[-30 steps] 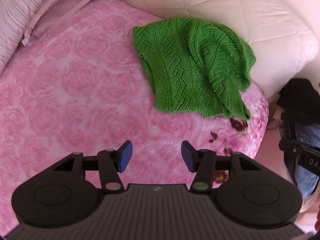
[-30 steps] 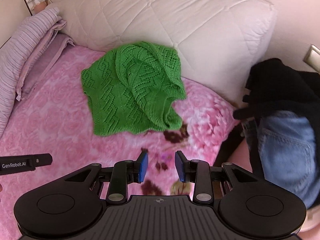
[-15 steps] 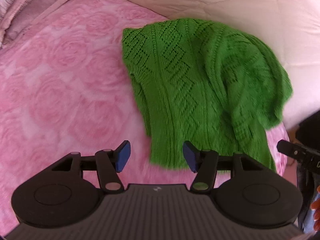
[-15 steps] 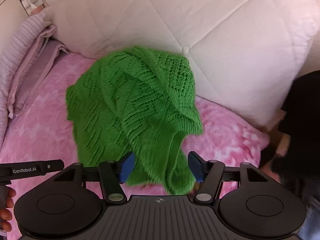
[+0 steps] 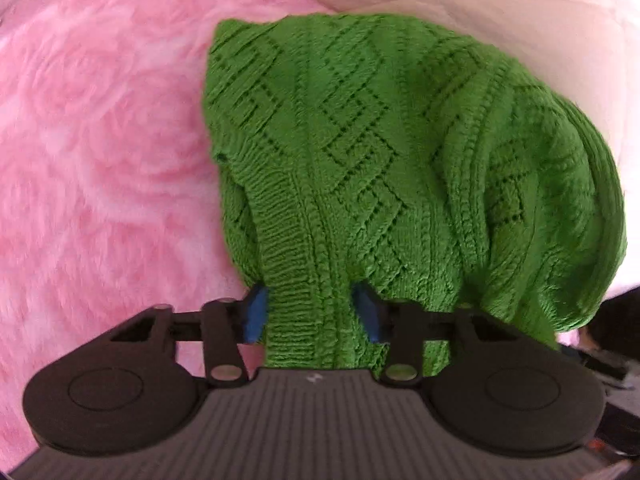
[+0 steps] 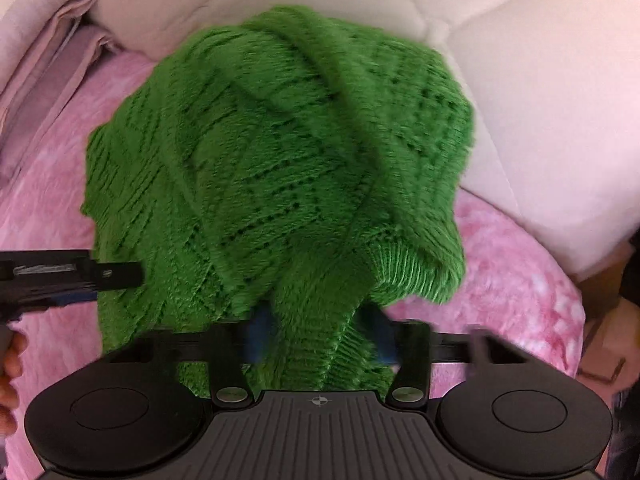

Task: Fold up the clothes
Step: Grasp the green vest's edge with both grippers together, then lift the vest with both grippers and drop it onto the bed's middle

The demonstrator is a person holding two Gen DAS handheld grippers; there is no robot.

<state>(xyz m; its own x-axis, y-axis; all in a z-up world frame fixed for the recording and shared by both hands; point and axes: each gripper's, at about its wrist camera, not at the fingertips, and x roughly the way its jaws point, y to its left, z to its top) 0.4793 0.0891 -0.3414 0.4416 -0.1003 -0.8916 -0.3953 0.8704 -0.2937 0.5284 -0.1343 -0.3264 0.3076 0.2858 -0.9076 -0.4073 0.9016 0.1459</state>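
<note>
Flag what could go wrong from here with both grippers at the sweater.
1. The left gripper and right gripper straddle bunched folds of the sweater; closing may pinch several layers, not one edge.
2. The open lace knit could snag on a fingertip.
3. The right view is blurred, so a fast grab may miss.

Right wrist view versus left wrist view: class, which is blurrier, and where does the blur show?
Right wrist view: blurrier, green sweater stitches smeared, hand-held gripper fingertips soft. Left wrist view: sharper, knit pattern crisp, slight softness at the sweater's right edge; both bend at the fisheye rim.
</note>
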